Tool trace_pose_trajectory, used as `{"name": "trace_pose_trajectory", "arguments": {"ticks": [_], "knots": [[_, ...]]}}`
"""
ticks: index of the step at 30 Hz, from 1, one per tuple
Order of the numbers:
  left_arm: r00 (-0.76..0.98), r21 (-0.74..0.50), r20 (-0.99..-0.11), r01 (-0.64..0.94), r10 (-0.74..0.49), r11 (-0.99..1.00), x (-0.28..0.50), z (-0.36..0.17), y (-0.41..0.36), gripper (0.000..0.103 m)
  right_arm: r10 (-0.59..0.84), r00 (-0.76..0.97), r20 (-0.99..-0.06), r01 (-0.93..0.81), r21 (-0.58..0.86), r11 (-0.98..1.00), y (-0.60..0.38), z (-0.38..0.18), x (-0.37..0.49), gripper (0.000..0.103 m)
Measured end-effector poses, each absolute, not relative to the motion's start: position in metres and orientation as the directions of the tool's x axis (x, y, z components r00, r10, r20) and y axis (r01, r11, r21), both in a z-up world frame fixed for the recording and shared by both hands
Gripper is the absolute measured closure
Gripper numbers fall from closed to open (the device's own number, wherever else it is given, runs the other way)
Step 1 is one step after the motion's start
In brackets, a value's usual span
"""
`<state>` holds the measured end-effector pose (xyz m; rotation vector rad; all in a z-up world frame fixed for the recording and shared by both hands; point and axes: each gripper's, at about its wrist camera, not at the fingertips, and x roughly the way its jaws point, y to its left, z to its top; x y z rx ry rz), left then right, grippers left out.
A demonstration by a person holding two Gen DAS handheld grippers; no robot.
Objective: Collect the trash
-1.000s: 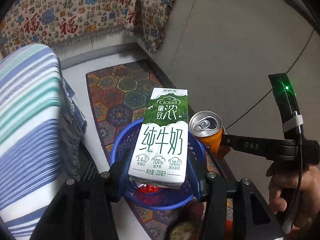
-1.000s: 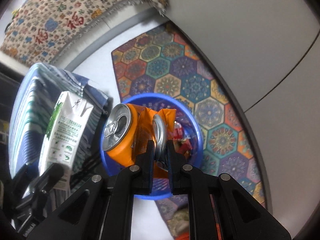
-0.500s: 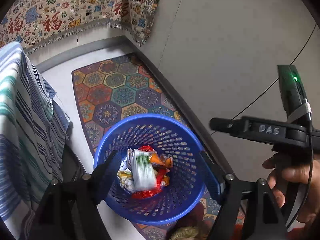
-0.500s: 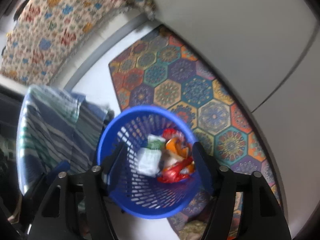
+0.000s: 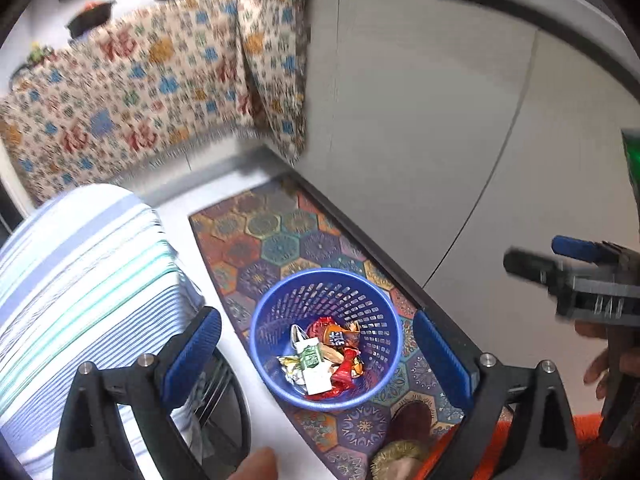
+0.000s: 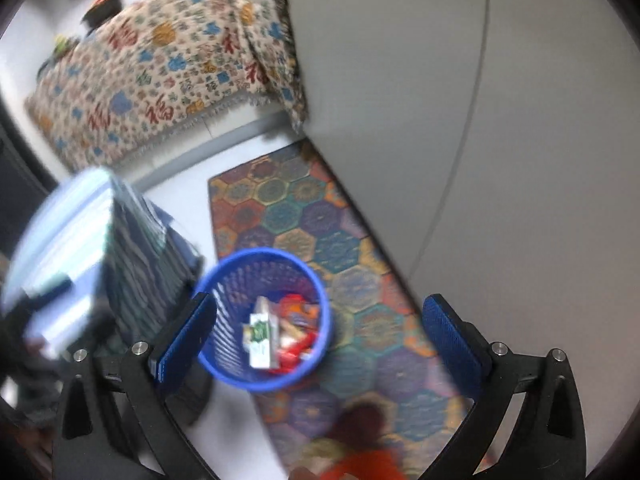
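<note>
A blue mesh waste basket (image 5: 384, 316) stands on a patterned rug by the wall; it also shows in the right wrist view (image 6: 224, 356). Inside lie a white and green milk carton (image 5: 314, 364) (image 6: 260, 338), an orange crushed can (image 5: 338, 336) and red and silver wrappers (image 5: 348, 368). My left gripper (image 5: 316, 350) is open and empty, high above the basket. My right gripper (image 6: 320, 336) is open and empty too, above the basket's right side; it shows at the right edge of the left wrist view (image 5: 580, 276).
A hexagon-patterned rug (image 5: 276, 240) runs along a grey wall (image 5: 420, 140). A blue and white striped cloth (image 5: 68, 280) covers furniture to the left. A patterned tablecloth (image 5: 140, 104) hangs at the back, with pans on top.
Both grippers opened and dropped the milk carton and the orange can into the basket. Both have since risen away from it.
</note>
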<state>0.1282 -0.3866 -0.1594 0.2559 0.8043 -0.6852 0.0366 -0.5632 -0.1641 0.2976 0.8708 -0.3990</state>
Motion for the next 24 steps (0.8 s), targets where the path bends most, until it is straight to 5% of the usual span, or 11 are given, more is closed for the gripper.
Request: {"name": "trace_pose_trajectory", "arguments": {"ticks": [10,24], "knots": [[0.452,0.007,-0.821,0.619,-0.348,0.786,0.069,-0.143,-0.358,0.005,-0.206,0.565,-0.799,0.466,0.103,0.879,-0.514,-0.153,-0.038,0.000],[0.475,-0.020,-0.809,0.567,-0.346,0.823,0.062,-0.122,-0.337,0.005,-0.214,0.589,-0.779,0.441,0.088,0.893,-0.487,-0.137,-0.059,0.000]]}}
